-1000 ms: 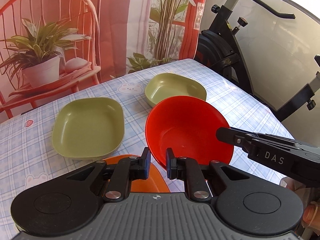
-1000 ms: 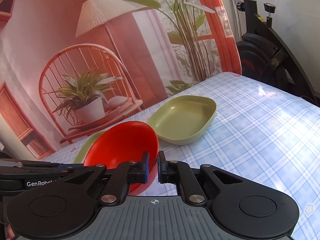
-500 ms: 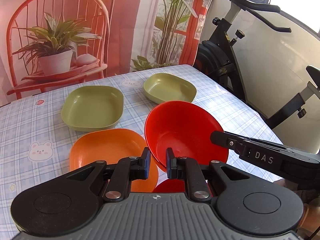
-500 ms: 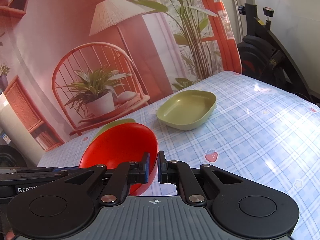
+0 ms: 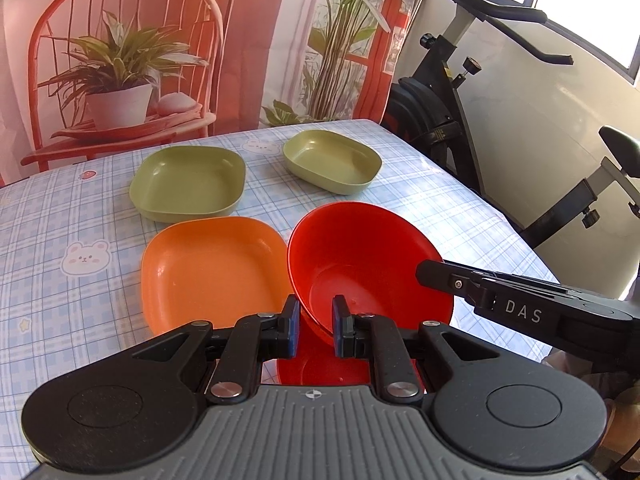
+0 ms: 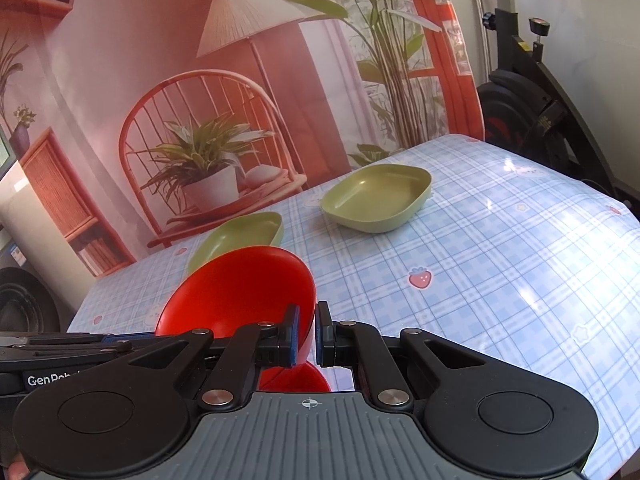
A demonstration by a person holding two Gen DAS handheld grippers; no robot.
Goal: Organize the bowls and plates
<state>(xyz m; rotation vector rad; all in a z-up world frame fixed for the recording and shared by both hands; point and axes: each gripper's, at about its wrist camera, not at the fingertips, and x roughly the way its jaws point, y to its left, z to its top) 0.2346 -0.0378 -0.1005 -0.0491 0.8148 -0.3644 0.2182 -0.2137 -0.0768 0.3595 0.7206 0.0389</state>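
A red bowl [image 5: 368,264] is held tilted above the table, with my left gripper [image 5: 316,330] shut on its near rim and my right gripper [image 6: 306,340] shut on its right rim; it also shows in the right wrist view [image 6: 240,292]. A second red bowl [image 5: 320,368] sits on the table right under it, mostly hidden; its rim shows in the right wrist view [image 6: 294,380]. An orange plate [image 5: 212,272] lies just left of the bowls. A green plate [image 5: 188,182] and a smaller green dish [image 5: 332,162] lie farther back.
The table [image 5: 60,220] has a blue checked cloth. An exercise bike [image 5: 460,120] stands past the table's right edge. A printed backdrop [image 5: 160,40] hangs behind the far edge.
Both grippers have drawn back toward the near side with the red bowl. The orange plate and the second red bowl under it have come into view.
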